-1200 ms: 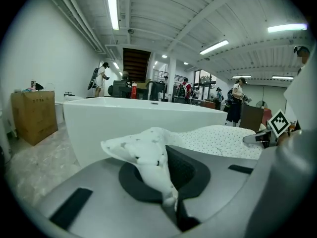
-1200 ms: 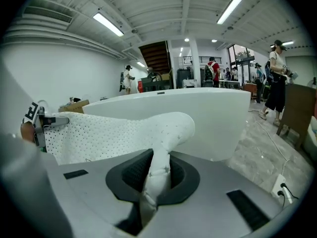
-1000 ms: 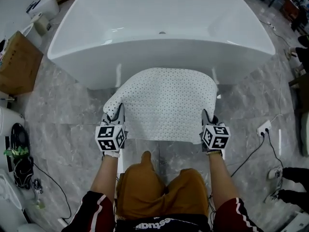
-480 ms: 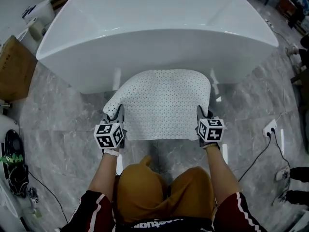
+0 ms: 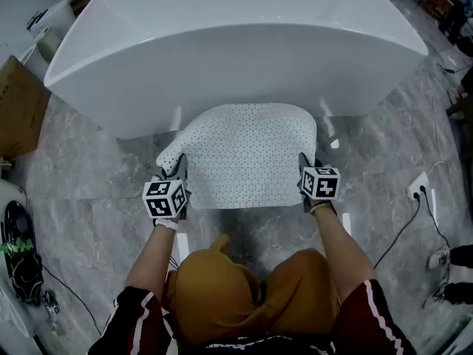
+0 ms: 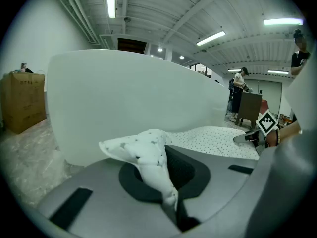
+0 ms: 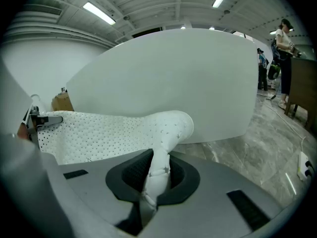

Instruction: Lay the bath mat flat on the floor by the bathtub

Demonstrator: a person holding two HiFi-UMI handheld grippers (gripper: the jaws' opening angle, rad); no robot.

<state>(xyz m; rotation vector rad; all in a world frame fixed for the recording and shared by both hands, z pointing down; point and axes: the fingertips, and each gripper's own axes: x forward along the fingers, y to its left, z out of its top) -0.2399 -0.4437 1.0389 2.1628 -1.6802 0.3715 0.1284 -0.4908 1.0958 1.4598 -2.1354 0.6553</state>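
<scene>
A white bath mat (image 5: 247, 154) dotted with small dark holes hangs spread between my two grippers, just in front of the white bathtub (image 5: 236, 65). My left gripper (image 5: 176, 174) is shut on the mat's near left corner (image 6: 148, 155), which bunches up between the jaws. My right gripper (image 5: 304, 170) is shut on the near right corner (image 7: 163, 148). The mat's far edge curls down toward the grey marble floor (image 5: 369, 161) by the tub's base. The right gripper view shows the mat (image 7: 99, 133) stretching left toward the other gripper.
A cardboard box (image 5: 18, 109) stands on the left by the tub. Cables and a power strip (image 5: 417, 187) lie on the floor at the right. Dark gear (image 5: 18, 250) sits at the far left. People stand in the background (image 7: 282, 38).
Both grippers with the mat have moved forward and lower, closer to the tub's base. The mat looks shorter and hangs nearer the floor.
</scene>
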